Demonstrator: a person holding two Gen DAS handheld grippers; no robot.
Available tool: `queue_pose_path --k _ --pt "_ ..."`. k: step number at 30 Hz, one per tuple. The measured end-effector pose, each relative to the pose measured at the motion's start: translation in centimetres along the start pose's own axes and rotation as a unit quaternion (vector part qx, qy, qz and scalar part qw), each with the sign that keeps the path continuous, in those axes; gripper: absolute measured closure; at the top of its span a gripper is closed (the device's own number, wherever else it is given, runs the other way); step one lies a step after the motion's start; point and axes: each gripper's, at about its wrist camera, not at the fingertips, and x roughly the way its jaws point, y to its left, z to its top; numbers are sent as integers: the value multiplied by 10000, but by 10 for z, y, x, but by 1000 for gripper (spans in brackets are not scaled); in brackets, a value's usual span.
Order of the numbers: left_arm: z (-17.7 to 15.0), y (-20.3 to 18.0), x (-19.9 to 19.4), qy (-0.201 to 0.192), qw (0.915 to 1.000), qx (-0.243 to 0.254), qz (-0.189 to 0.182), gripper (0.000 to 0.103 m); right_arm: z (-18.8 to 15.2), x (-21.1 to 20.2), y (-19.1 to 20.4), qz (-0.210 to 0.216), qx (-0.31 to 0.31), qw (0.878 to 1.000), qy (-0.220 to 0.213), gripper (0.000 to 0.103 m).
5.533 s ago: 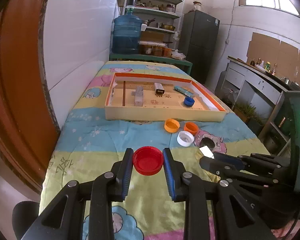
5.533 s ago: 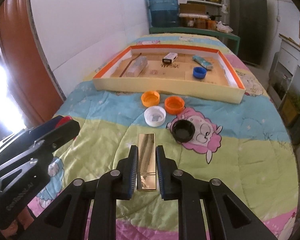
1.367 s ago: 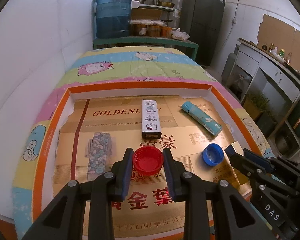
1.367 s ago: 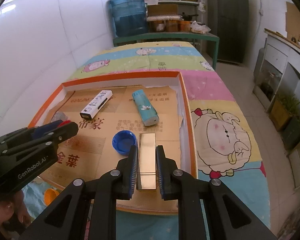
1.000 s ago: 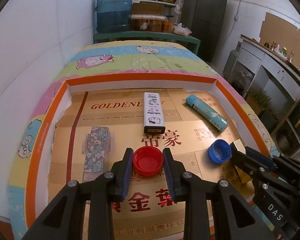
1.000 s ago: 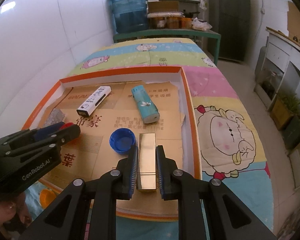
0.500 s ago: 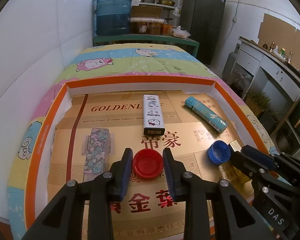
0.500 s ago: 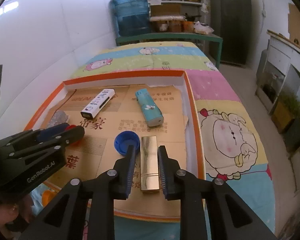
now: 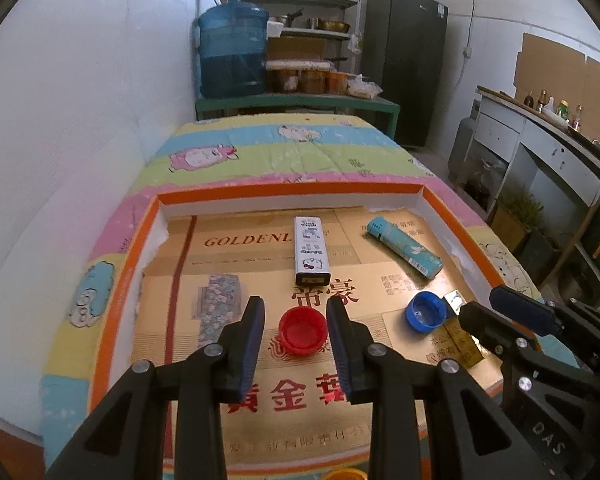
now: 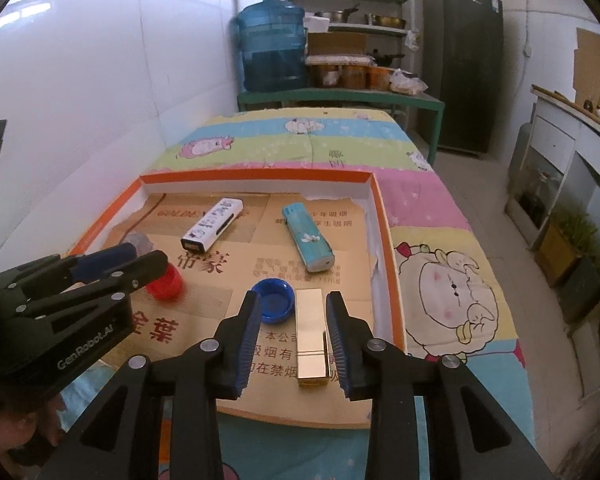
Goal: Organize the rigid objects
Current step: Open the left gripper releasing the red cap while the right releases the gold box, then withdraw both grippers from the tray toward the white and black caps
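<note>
Now both carried pieces lie inside the orange-rimmed cardboard tray (image 9: pixel 148 236), on its gold printed floor, where half a second ago each was still pinched. Going down in size: the right gripper (image 10: pixel 292 336) has spread its fingers, and the gold rectangular case (image 10: pixel 311 336) rests flat between them, touching neither, just beside the blue cap (image 10: pixel 272 300). The left gripper (image 9: pixel 296 340) is likewise released, with the red cap (image 9: pixel 302 330) sitting free between its pads. Both placements look finished, so the orange cap (image 9: pixel 344 474) outside the tray's near wall seems next.
</note>
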Motion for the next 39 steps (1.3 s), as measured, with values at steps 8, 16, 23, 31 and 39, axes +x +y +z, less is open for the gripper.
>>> queue_pose_path --k 8,16,23,31,39 --pt "-5 6 -39 -266 9996 -75 75 71 0 -36 14 -288 -85 9993 -232 69" --pt "-17 10 -78 -488 9987 -69 149 71 -9 -72 28 -286 -97 9990 -334 69" --pt "-33 15 -105 -519 9985 -135 131 71 -19 -98 40 -313 -121 9987 -373 69" --pt "-47 22 -132 -577 9980 -213 124 63 -35 -123 48 -304 -86 9989 -347 69" --pt "-62 28 -162 -673 9973 -275 92 63 -51 -149 61 -252 -109 9989 -372 69"
